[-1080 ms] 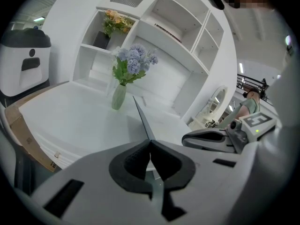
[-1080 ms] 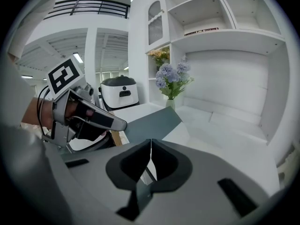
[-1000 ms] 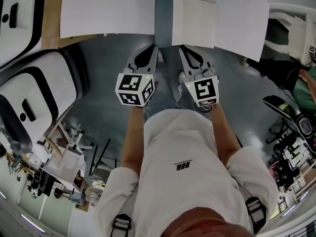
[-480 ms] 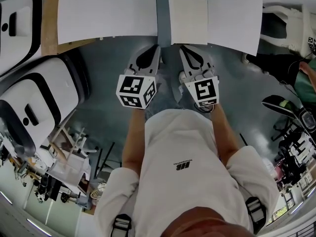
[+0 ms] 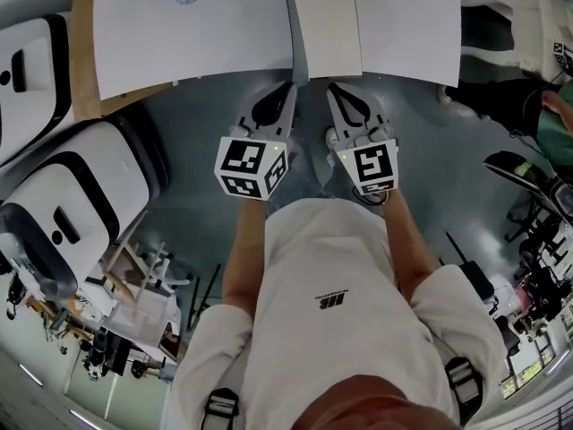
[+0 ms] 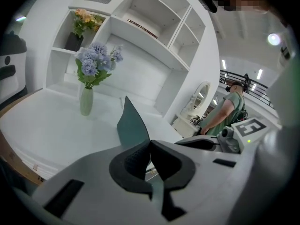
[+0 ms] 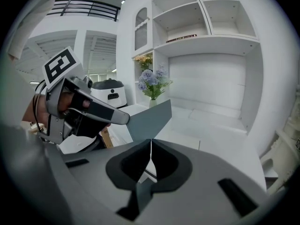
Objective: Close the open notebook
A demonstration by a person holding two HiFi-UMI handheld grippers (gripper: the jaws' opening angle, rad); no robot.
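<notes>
We find the notebook (image 5: 327, 34) lying open at the near edge of the white desk (image 5: 179, 43), about midway along it. Its grey cover (image 6: 132, 123) stands raised, almost upright, over the white page (image 5: 333, 21). The left gripper (image 6: 149, 142) has its jaws closed on the cover's near edge. The right gripper (image 7: 150, 146) sits just beside it at the page's near edge, jaws pressed together. A thin white sliver shows in their seam, and we cannot tell whether it is a page. A vase of flowers (image 6: 86, 100) stands towards the far left of the desk.
</notes>
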